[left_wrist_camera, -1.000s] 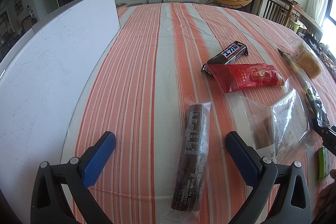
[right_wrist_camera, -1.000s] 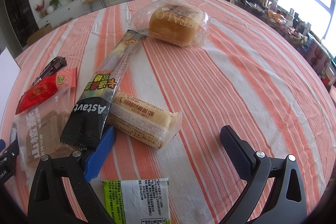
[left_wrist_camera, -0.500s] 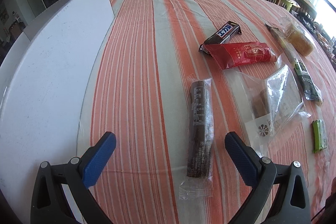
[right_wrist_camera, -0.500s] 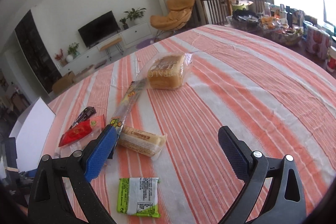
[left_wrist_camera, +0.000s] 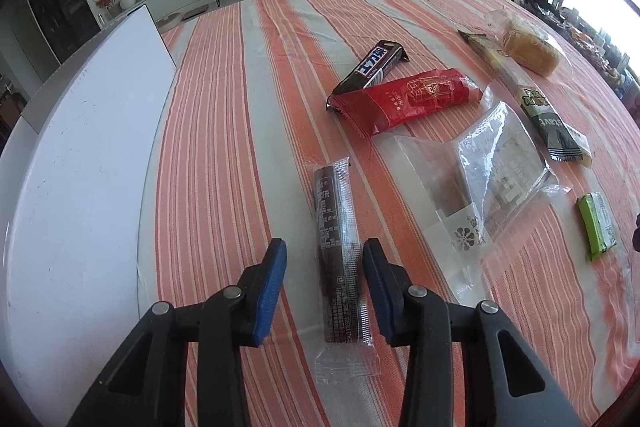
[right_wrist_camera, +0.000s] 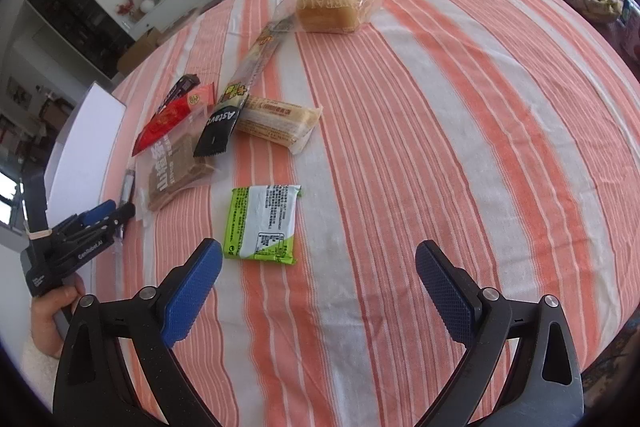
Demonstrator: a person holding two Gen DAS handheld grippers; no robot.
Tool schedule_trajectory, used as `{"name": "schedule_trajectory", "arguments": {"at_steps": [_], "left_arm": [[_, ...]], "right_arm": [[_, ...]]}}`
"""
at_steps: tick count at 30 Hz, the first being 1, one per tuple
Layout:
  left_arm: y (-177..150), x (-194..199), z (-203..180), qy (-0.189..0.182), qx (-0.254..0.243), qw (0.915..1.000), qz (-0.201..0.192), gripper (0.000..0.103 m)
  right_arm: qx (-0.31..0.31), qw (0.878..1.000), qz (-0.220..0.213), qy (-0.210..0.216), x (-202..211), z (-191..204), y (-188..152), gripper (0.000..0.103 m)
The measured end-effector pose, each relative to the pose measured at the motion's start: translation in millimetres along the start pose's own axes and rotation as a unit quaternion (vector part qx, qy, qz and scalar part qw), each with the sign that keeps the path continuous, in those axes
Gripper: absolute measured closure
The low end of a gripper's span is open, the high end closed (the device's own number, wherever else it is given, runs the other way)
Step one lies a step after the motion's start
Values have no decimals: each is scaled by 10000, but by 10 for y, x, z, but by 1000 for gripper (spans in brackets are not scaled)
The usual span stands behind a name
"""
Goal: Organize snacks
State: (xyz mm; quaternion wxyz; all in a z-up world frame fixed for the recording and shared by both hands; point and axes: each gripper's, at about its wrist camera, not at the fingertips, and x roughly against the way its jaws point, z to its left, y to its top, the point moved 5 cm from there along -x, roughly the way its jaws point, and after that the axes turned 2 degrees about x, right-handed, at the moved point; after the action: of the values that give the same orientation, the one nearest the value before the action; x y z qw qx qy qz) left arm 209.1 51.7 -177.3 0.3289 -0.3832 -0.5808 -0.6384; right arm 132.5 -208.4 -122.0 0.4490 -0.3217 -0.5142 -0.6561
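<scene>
Striped tablecloth [left_wrist_camera: 240, 107], white board [left_wrist_camera: 80, 167].

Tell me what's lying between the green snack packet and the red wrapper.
In the left wrist view, the clear bag of brown cake lies between the green packet and the red wrapper.

**Materials and surface finish**

Tablecloth [right_wrist_camera: 440, 131]: woven cloth, matt, ribbed stripes. Dark snack roll [left_wrist_camera: 336, 251]: clear glossy plastic film, crinkled ends. Red packet [left_wrist_camera: 404, 101]: shiny foil-like plastic. Green packet [right_wrist_camera: 262, 223]: smooth printed plastic, low sheen. Left gripper [left_wrist_camera: 324, 281] and right gripper [right_wrist_camera: 318, 285]: matt black plastic, blue textured pads [right_wrist_camera: 192, 293], metal rivets. White board [left_wrist_camera: 80, 163]: smooth, scuffed.
</scene>
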Motion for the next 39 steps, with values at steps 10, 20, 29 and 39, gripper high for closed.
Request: {"name": "schedule_trajectory", "arguments": {"at_steps": [10,20,29,39], "left_arm": [[-275,674,308,-1144,1028,9874,-371,86],[-499,2247,940,-2142,1772,9489,-1496,86],[-924,2667,2473,-194,2469,9497,-1918,85],[-1080,2271,2339,633,2084,9615,-1677,24]], "right_arm": [[394,9961,147,-780,-250,351,-37,53],[379,9933,-321,1044,621,1168,41,52],[1871,9415,-134,2801,777,3645,13,52],[1865,9444,-831,2578,685,3610,117,30]]}}
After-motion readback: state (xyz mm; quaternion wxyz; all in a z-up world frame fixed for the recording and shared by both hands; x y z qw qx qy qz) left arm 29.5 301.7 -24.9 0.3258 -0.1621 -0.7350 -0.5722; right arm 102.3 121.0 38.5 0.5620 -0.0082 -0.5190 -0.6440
